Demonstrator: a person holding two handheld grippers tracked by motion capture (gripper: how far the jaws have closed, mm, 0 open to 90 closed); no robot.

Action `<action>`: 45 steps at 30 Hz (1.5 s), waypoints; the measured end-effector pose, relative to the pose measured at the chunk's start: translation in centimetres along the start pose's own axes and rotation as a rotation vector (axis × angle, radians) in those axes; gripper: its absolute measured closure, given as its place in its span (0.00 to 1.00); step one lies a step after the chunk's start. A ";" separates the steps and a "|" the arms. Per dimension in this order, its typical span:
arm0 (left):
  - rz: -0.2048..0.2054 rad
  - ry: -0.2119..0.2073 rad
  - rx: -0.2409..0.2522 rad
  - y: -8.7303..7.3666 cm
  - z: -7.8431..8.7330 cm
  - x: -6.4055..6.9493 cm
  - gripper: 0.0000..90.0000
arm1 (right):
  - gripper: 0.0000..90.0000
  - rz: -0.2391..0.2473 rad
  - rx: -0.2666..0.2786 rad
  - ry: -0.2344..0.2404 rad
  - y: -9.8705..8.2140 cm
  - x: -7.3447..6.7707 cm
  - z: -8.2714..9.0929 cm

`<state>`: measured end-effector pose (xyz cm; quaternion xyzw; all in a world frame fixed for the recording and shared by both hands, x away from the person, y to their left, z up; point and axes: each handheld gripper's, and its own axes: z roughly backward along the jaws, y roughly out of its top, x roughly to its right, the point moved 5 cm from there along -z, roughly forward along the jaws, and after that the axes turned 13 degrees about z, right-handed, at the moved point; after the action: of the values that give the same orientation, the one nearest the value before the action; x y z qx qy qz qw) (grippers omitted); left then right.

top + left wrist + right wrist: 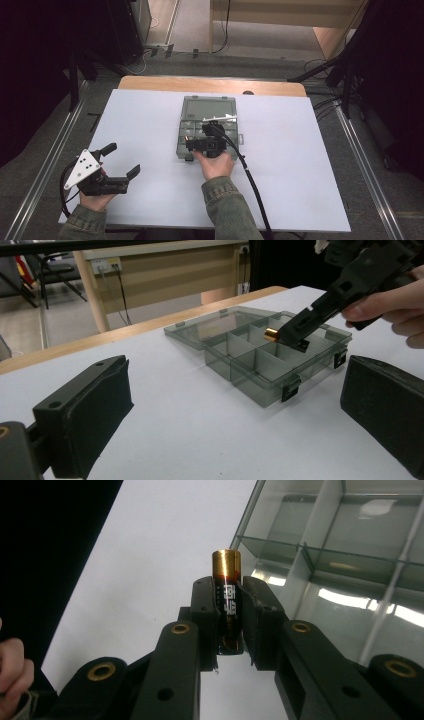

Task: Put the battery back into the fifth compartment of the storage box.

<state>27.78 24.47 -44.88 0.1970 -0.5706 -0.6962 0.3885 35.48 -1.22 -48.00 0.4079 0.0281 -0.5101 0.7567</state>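
Note:
A clear grey compartment box (pixel 186 131) (pixel 260 360) (pixel 350 555) lies open in the middle of the white table, its lid (pixel 209 107) folded back flat. My right gripper (pixel 190 144) (pixel 292 330) (pixel 229 600) is shut on a black and gold battery (pixel 227 600) (pixel 271 333), held upright between the pads with its gold end sticking out. The battery hangs over the box's near left compartments. My left gripper (pixel 121 159) (pixel 235 410) stands open at the table's near left, nothing between its fingers, pointing toward the box.
The white table top (pixel 300 160) has bare room left and right of the box. A black cable (pixel 252 185) trails from the right gripper toward the front edge. A wooden bench (pixel 150 275) and floor cables lie beyond the table's far edge.

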 end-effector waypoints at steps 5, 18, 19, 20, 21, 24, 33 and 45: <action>0.002 -0.004 0.003 0.1 0.0 0.0 0.00 | 0.87 -0.089 0.013 -0.005 0.8 0.3 -1.3; 0.008 -0.008 0.008 0.1 -0.1 -0.1 0.00 | 0.87 -0.127 0.011 -0.009 0.9 0.9 -2.8; 0.009 -0.008 0.009 0.1 -0.1 -0.1 0.00 | 0.87 -0.127 0.011 -0.009 0.9 0.9 -2.8; 0.008 -0.009 0.007 0.1 -0.1 -0.1 0.00 | 0.87 -0.126 0.010 -0.011 0.9 0.9 -2.9; 0.008 -0.010 0.006 0.1 -0.1 -0.1 0.00 | 0.87 -0.127 0.009 -0.017 0.8 0.9 -3.0; 0.000 -0.012 0.000 0.0 -0.2 0.0 0.00 | 0.82 -0.119 0.027 -0.039 0.7 1.0 -3.0; 0.001 -0.010 -0.002 0.0 -0.2 0.0 0.00 | 0.48 -0.103 0.073 0.017 1.2 0.6 -1.4; -0.003 -0.007 -0.006 0.0 -0.3 0.0 0.00 | 0.22 -0.046 0.045 -0.024 0.9 2.0 1.2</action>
<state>28.04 24.27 -45.01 0.1942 -0.5695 -0.6992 0.3861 36.69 -3.34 -47.52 0.4178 0.0170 -0.5330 0.7356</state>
